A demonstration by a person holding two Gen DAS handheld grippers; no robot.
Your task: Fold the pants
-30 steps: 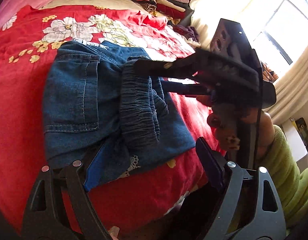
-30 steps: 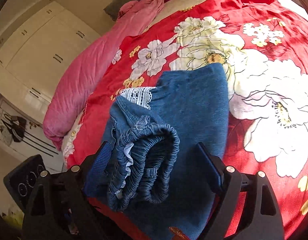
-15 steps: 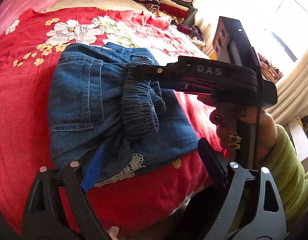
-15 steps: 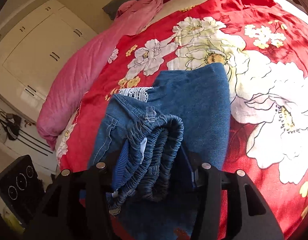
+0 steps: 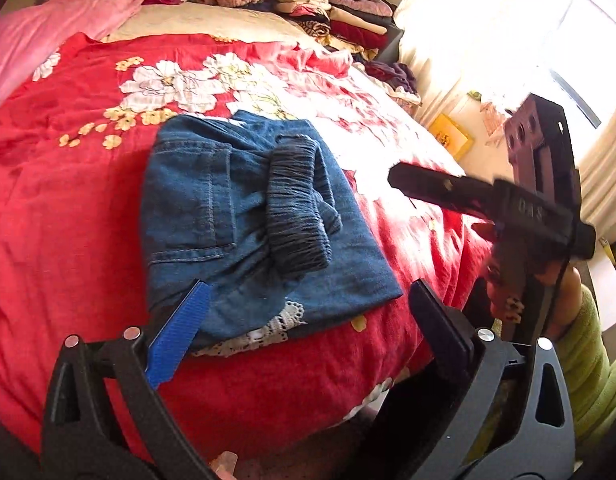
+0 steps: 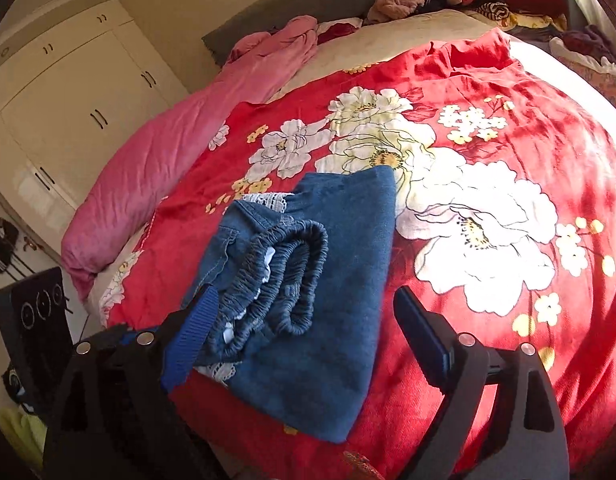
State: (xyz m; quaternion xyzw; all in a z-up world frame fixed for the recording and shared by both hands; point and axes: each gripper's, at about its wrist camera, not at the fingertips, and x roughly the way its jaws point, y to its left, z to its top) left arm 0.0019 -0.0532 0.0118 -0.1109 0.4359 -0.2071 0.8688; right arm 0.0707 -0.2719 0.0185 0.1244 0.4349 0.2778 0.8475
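Observation:
Blue denim pants (image 5: 244,232) lie folded into a compact bundle on the red flowered bedspread (image 5: 68,208), elastic waistband (image 5: 296,208) on top and white lace trim at the near edge. They also show in the right wrist view (image 6: 319,296). My left gripper (image 5: 308,328) is open and empty, just in front of the bundle's near edge. My right gripper (image 6: 304,324) is open and empty, with the pants between and beyond its fingers. The right gripper's body (image 5: 507,204) also shows in the left wrist view, off to the right of the pants.
A pink quilt (image 6: 168,152) lies along the bed's left side. Stacked folded clothes (image 5: 339,12) sit at the headboard end. White wardrobe doors (image 6: 68,92) stand left; a bright curtained window (image 5: 567,40) is right. The bed's edge is just below the grippers.
My right gripper closed on the waistband half a second ago, then opened and pulled back from the pants. Both grippers have drawn away; the bundle stays on the bed.

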